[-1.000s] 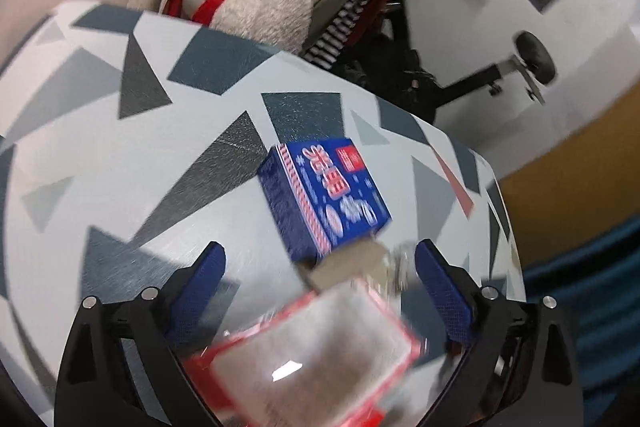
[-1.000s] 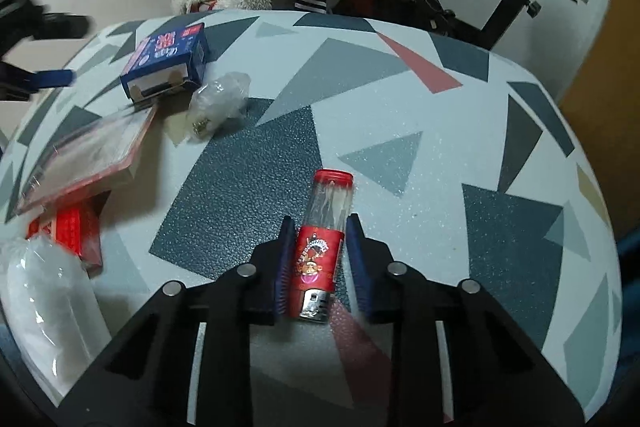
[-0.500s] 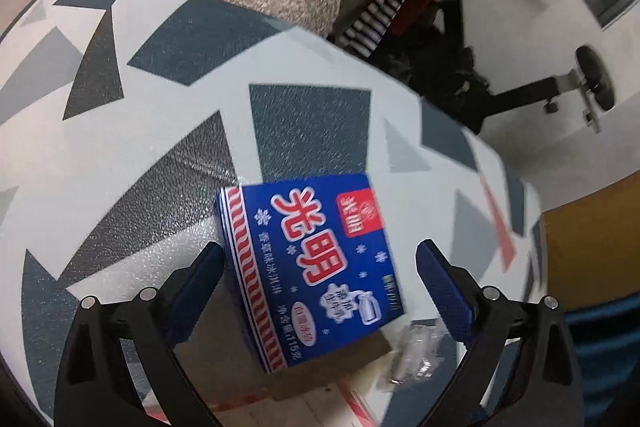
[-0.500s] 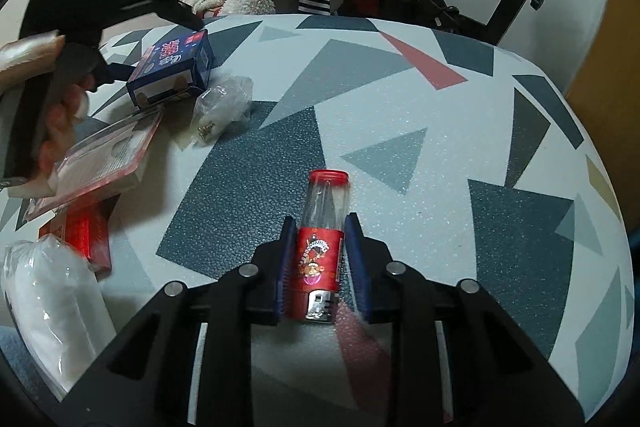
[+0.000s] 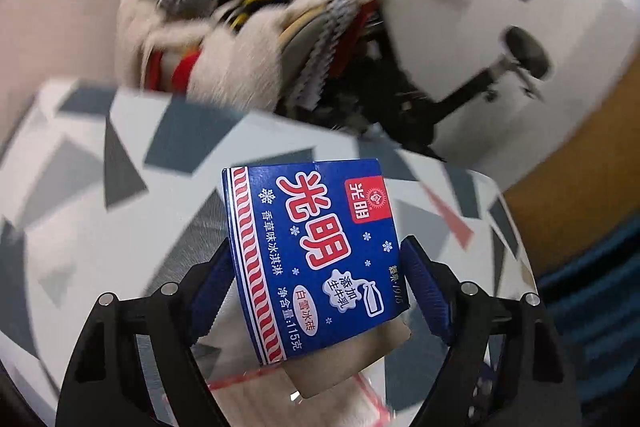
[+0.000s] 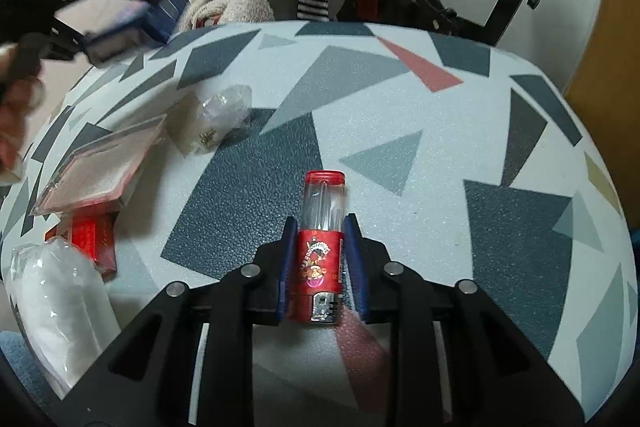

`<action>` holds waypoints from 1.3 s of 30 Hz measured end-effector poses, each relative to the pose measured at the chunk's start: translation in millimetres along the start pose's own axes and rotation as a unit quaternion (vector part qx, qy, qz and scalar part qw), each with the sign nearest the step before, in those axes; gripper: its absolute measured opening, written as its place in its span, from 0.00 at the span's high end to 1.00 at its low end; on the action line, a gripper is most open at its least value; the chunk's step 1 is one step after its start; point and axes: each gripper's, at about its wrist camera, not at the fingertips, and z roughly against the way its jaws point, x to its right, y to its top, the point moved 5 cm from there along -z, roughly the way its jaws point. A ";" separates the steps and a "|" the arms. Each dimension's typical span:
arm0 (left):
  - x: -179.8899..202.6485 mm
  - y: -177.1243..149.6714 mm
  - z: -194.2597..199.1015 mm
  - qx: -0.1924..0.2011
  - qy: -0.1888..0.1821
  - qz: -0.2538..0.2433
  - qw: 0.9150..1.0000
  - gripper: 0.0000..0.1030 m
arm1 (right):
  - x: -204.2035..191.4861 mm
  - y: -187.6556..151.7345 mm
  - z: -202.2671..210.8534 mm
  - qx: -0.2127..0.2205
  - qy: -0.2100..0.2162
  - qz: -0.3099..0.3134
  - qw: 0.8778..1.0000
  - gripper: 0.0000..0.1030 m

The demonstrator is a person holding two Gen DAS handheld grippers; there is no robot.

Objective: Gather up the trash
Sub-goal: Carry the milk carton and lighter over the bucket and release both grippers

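Left fingers [image 5: 316, 267] now clamping blue carton [image 5: 316, 255], lifted off table [image 6: 400, 131], right fingers [image 6: 320, 259] still gripping lighter [image 6: 320, 247]

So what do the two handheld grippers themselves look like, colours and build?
Both match: the left gripper and the right gripper have matte black frames with cut-out slots and round silver pins at the joints. Each carries two blue ribbed finger pads. No cables or markings are visible.
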 end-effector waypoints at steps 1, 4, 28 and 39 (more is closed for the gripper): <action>5.1 -2.9 15.1 0.009 -0.006 -0.017 1.000 0.22 | -0.9 -0.4 3.3 0.004 0.000 0.003 1.000 0.74; 15.0 -22.0 60.4 0.029 -0.020 -0.067 0.997 0.22 | -5.5 -2.0 22.3 0.018 0.006 0.005 1.000 0.74; 24.4 -292.0 238.2 0.029 -0.078 -0.167 0.982 0.22 | -110.6 -82.6 199.8 0.094 0.084 0.047 0.991 0.74; 30.2 -401.1 209.7 -0.036 -0.077 -0.219 0.972 0.21 | -133.2 -145.4 209.5 0.065 0.095 0.056 0.992 0.74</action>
